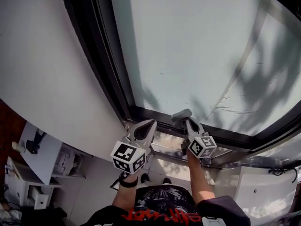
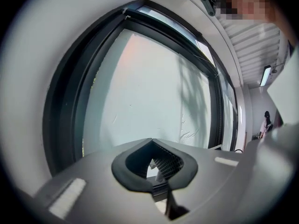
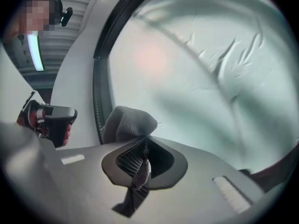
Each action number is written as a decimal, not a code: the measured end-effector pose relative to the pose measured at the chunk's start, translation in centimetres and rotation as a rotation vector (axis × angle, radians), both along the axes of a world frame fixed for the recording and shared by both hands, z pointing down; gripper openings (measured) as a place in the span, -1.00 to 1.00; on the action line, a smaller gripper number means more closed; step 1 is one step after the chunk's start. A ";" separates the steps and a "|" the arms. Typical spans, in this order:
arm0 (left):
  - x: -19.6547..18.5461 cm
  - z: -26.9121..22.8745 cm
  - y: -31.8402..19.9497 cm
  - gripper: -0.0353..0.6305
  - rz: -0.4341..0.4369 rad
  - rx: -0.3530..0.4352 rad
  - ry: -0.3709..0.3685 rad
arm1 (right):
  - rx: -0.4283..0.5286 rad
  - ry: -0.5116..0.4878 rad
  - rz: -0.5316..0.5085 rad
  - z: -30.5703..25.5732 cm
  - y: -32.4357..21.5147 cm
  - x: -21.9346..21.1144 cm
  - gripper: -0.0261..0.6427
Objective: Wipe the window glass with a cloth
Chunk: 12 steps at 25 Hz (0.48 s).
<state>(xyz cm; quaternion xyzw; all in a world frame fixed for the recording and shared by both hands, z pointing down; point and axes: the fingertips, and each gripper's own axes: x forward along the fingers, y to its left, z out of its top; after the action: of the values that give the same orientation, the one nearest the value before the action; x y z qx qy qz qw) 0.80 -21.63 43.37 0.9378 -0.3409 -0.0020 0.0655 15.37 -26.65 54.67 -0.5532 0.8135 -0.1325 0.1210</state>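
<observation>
A large pane of window glass (image 1: 202, 51) in a dark frame (image 1: 113, 79) fills the head view; it is pale, with smears and leaf shadows. My right gripper (image 1: 184, 118) is shut on a grey cloth (image 1: 181, 116), held at the pane's bottom edge. The cloth (image 3: 127, 123) bunches up past the shut jaws in the right gripper view, close to the glass (image 3: 210, 69). My left gripper (image 1: 149, 125) hangs just left of it by the lower frame, jaws shut with nothing between them (image 2: 151, 140), facing the window glass (image 2: 149, 92).
A white wall (image 1: 47, 69) runs left of the frame. Below are a metal sill track (image 1: 221, 157), a white desk (image 1: 40, 149) and drawer unit (image 1: 19, 187) at lower left. The left gripper (image 3: 51, 120) shows at the left of the right gripper view.
</observation>
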 end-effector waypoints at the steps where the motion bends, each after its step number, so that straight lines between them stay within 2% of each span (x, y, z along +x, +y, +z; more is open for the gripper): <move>1: -1.3 0.0 -0.1 -0.92 -0.025 0.002 -0.003 | -0.004 -0.004 -0.052 0.2 -1.1 -2.9 -0.87; 7: -8.3 0.2 0.2 -0.92 -0.163 0.002 -0.007 | -0.059 -0.038 -0.295 1.8 -5.9 -16.9 -0.87; 12: -12.7 0.1 0.3 -0.92 -0.247 0.003 -0.022 | -0.076 -0.066 -0.411 1.1 -7.1 -23.6 -0.87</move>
<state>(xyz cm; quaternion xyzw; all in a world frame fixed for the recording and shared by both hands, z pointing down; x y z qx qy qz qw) -11.93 -21.32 43.44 0.8887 -0.4547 -0.0006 0.0596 -8.23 -33.79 55.81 -0.3752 0.8992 -0.2031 0.0972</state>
